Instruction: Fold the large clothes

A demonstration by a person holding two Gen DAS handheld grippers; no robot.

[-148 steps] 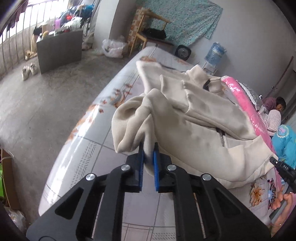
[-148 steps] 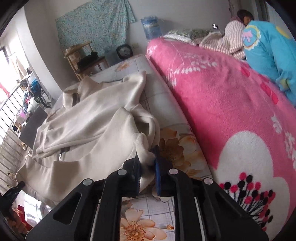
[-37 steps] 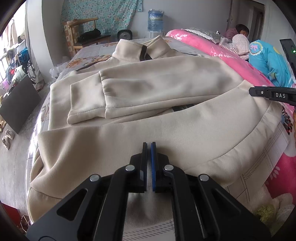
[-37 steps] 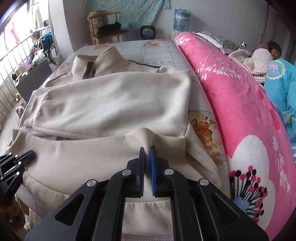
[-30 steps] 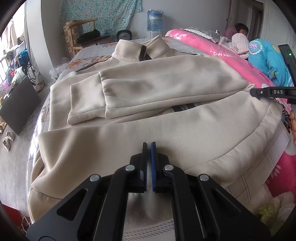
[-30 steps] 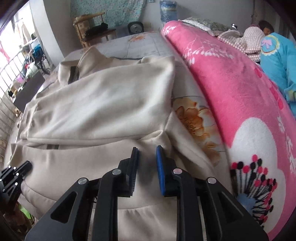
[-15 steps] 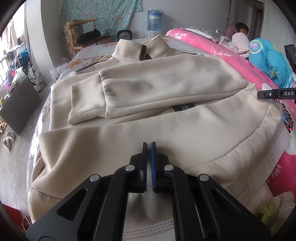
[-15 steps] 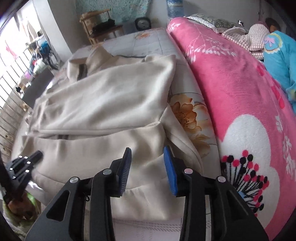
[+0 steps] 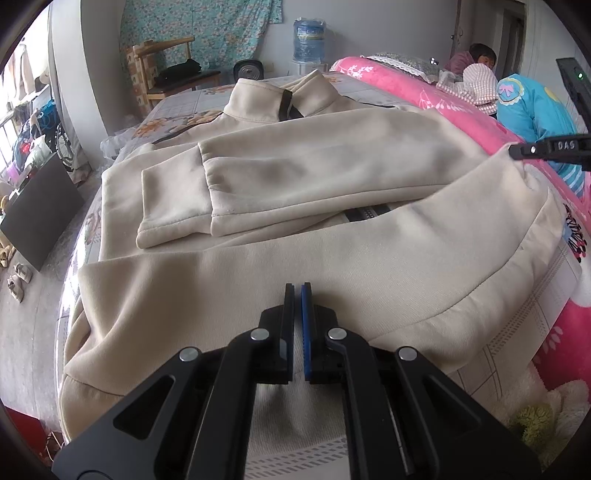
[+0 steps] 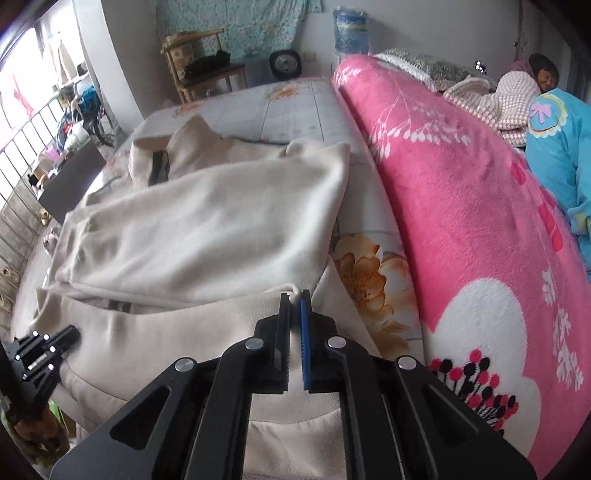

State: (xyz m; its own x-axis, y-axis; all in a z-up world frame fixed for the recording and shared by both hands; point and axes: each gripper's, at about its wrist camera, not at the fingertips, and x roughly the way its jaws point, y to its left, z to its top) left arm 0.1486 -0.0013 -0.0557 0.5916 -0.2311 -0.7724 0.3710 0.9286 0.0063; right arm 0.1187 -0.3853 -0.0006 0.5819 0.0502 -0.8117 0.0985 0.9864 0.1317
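A large cream jacket lies flat on the bed, collar at the far end, both sleeves folded across its chest. In the left wrist view my left gripper sits at the near hem, shut, with the hem cloth pinched between its pads. In the right wrist view my right gripper is shut on a small fold of the jacket at its right edge, and a nub of cloth pokes out above the tips. The right gripper also shows at the far right of the left wrist view. The left gripper shows low on the left of the right wrist view.
A pink fleece blanket rises along the right of the floral bed sheet. A person lies at the far right. Beyond the bed stand a wooden chair and a water bottle. The floor drops off to the left.
The right gripper opened wide, then closed on the jacket's right edge and rose a little with it. The left gripper and its grip stayed as they were.
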